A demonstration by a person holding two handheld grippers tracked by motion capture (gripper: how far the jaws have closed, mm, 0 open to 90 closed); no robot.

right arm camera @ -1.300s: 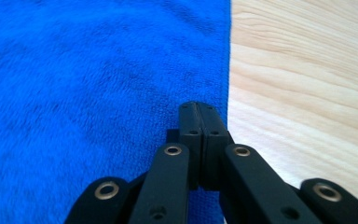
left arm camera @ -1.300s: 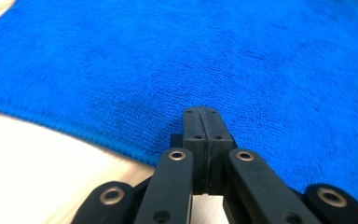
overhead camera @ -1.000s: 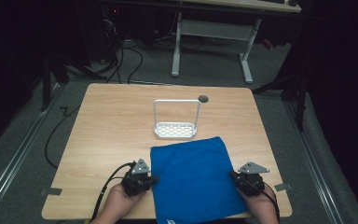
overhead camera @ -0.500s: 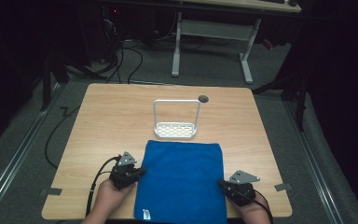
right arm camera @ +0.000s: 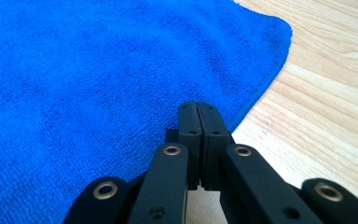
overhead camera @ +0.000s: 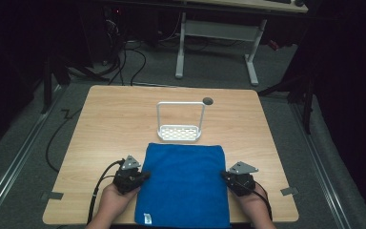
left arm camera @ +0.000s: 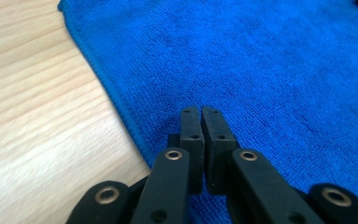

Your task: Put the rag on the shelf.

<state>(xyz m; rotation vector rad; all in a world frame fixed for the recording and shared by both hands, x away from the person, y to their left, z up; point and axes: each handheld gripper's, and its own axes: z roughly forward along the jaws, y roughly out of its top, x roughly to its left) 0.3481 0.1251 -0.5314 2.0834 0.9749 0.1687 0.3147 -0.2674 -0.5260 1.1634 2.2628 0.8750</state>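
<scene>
While both grippers, left (overhead camera: 142, 175) and right (overhead camera: 226, 177), sit clenched empty at the blue cloth's (overhead camera: 185, 183) edges, white rack (overhead camera: 180, 123) stands just beyond, unobstructed.

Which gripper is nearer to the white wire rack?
Left, slightly. The left gripper sits at the blue towel's left edge, closer to the white wire rack; the right gripper is at the towel's right edge, farther out to the side.

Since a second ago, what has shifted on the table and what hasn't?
The blue towel slid left and squared up; its far edge, slanted before, now lies parallel to the white rack. The left tongs and right tongs moved left with it, resting shut at its side edges. No cloth shows between either pair of jaws. The rack and the table stayed put.
</scene>
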